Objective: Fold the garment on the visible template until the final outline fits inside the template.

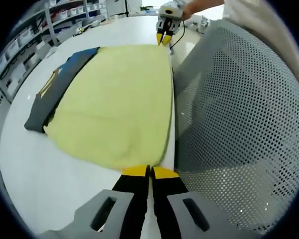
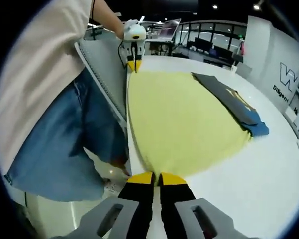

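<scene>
Left gripper view first: nearest the lens, the left gripper [image 1: 150, 172] with its yellow-tipped black jaws is pinching the near corner of the pale yellow fabric garment [image 1: 119, 104], jaws pressed together with hardly a gap, right at the edge of the white table [image 1: 49, 184]. Beside it, off the table's edge, a grey perforated mesh chair back [image 1: 239, 124] is standing close. Beyond, the garment is lying flat and spread wide, and under its far side a dark grey and blue flat panel [image 1: 49, 99], which I take for the template, is sticking out. At the far corner the right gripper [image 1: 164, 38] is sitting on the cloth's edge, a hand behind it.

Right gripper view is giving the mirror of that: the right gripper's jaws are closing on their own corner of the yellow cloth at the table edge, the person's blue denim and pale top just alongside, and the left gripper is showing at the far corner.

Judging by this, the job is at an early stage: the garment is much broader than the dark panel, so folds remain to be made. Both hands are reaching low and level along one long edge, seemingly set to lift it over
</scene>
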### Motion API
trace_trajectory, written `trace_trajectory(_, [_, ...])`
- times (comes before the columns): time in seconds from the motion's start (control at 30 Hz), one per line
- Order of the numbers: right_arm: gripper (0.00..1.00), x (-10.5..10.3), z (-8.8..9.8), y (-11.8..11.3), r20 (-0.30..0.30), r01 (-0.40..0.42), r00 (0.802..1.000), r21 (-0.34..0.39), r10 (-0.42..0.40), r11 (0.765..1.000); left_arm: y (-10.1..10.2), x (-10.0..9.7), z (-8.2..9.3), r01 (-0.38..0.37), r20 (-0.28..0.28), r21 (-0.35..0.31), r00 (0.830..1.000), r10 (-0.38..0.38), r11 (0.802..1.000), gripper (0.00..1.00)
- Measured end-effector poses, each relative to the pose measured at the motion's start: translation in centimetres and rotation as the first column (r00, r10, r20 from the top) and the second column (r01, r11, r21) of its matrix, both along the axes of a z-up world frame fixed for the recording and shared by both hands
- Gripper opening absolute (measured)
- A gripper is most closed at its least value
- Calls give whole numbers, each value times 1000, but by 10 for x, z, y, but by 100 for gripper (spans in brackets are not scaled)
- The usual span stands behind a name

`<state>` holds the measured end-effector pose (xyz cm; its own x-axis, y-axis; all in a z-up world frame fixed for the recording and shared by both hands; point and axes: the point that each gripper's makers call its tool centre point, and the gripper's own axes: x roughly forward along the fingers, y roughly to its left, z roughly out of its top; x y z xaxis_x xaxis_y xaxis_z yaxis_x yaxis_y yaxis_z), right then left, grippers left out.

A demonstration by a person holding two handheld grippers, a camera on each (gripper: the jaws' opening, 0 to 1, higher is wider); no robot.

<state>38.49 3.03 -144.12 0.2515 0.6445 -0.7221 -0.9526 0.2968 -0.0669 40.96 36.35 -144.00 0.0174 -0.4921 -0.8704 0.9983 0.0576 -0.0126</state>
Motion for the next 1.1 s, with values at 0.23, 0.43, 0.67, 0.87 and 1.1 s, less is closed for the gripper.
trace_trajectory(0.23, [0,6,26,-5,-45,4,999,26,-3,1000,-5,15,30,5,-5,-26,1000,-5,1000,0])
trace_trajectory(0.43, [0,21,54,-8,-40,-11,999,41,12,999,-8,38,68,1,1,-61,1000,-1,998,0])
trace_trajectory(0.67, [0,47,88,-10,-34,-10,999,66,12,998,-10,60,106,19,0,-76,1000,-19,997,0])
trace_trajectory(0.87, [0,74,117,-12,-23,-18,1000,76,20,997,-13,85,127,17,10,-93,1000,-16,996,0])
trace_trajectory(1.1, [0,111,145,-17,-5,-25,1000,74,26,997,-16,116,146,-3,22,-116,1000,6,993,0])
